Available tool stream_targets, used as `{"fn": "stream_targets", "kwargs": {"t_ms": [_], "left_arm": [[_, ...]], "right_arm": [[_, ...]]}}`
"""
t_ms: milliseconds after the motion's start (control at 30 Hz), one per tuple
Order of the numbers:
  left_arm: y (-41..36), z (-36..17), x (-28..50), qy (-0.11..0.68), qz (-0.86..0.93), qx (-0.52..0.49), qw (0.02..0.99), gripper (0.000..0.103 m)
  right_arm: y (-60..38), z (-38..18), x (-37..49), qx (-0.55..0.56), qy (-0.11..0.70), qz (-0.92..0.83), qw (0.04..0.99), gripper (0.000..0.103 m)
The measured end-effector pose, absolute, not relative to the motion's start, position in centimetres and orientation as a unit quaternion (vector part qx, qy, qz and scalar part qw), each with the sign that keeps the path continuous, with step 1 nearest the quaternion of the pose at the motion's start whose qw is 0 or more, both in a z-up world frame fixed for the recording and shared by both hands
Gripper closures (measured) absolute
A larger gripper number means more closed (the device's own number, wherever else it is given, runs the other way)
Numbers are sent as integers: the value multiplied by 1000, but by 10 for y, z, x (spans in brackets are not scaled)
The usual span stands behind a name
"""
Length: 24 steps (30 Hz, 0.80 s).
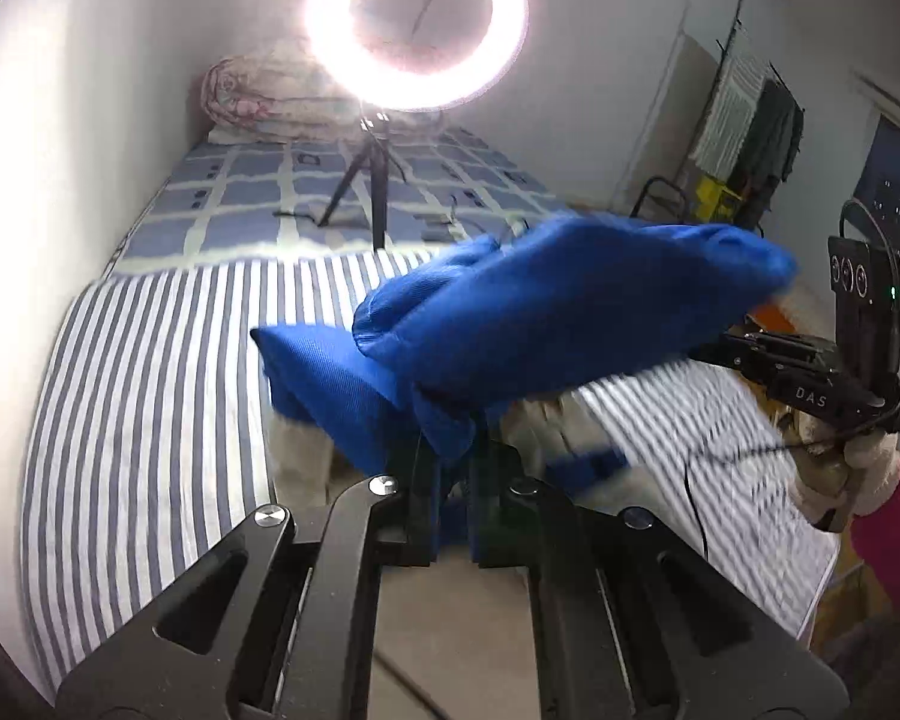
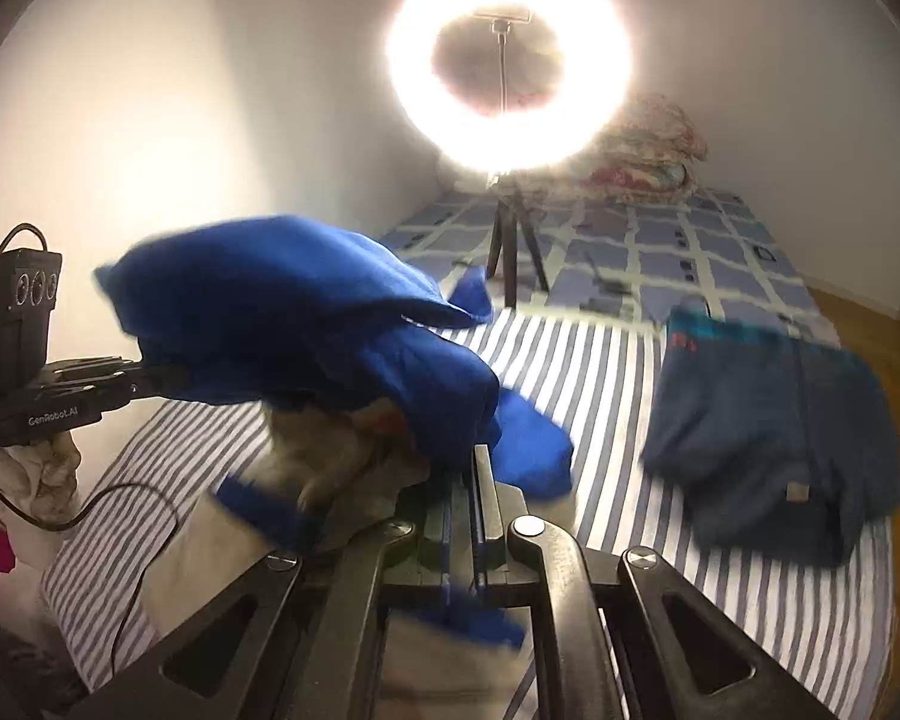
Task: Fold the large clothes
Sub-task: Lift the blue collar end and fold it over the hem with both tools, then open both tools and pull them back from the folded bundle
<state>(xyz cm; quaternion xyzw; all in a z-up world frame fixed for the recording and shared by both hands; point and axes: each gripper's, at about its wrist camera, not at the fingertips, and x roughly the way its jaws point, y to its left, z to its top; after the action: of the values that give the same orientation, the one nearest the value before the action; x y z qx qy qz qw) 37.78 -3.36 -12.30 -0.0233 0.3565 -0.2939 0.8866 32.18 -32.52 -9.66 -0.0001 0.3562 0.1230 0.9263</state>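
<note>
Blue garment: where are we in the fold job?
Done: a dark teal garment lies folded on the striped sheet. In hand: left gripper and right gripper are both shut on the blue garment, bunched and lifted. Left: spreading and folding it.

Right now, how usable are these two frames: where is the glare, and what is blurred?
Left wrist view: ring light blows out the top centre; blue garment and striped sheet at right smear. Right wrist view: ring light flares wider, washing the wall; blue garment and folded dark garment are motion-blurred.
</note>
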Motion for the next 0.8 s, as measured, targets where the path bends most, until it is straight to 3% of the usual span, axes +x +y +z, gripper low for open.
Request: {"fn": "stream_targets", "kwargs": {"t_ms": [300,433,633,700,800], "left_arm": [[-35,-199,287,398,-280,12,873,99],[-34,-210,263,413,-264,28,871,92],[-14,-189,221,416,-274,39,866,90],[0,-172,203,409,-278,21,869,90],[24,-139,180,398,-284,-18,872,90]], "right_arm": [[-310,-170,225,5,416,117,902,103],[-301,-191,193,-27,447,110,887,103],[-313,-154,145,-8,431,107,896,90],[-313,-130,123,-4,413,108,904,83],[-307,-94,93,-3,385,122,915,80]]}}
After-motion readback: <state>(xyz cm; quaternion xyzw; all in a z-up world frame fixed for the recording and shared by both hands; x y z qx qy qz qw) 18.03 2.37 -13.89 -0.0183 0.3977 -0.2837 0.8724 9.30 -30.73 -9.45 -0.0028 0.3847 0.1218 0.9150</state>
